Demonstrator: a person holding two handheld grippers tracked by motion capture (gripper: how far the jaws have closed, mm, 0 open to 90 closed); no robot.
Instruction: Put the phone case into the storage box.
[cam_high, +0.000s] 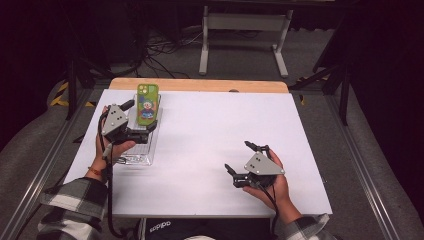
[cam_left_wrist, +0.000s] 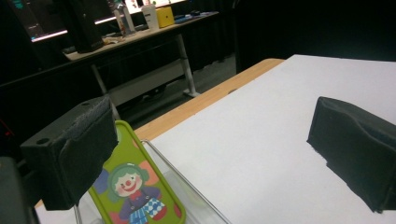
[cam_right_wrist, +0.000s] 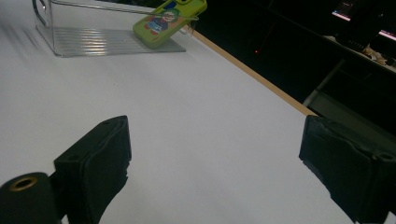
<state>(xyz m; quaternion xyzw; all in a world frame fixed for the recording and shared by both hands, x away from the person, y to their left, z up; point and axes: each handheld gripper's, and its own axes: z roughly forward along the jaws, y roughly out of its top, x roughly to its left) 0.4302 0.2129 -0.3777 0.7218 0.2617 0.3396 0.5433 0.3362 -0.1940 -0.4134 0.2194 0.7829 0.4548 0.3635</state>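
Held over a clear tray (cam_high: 141, 150), the left gripper (cam_high: 150, 131) is seen with jaws spread, a green clown-printed phone case (cam_high: 148, 103) propped on the tray's far rim. Well right of the tray, the right gripper (cam_high: 240, 161) is held likewise spread.

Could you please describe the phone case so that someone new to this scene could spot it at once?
Look to the far left part of the white table, where a clear plastic bin stands. The phone case leans in its far end, poking above the rim. It is bright green with a cartoon clown, the table's one colourful item.
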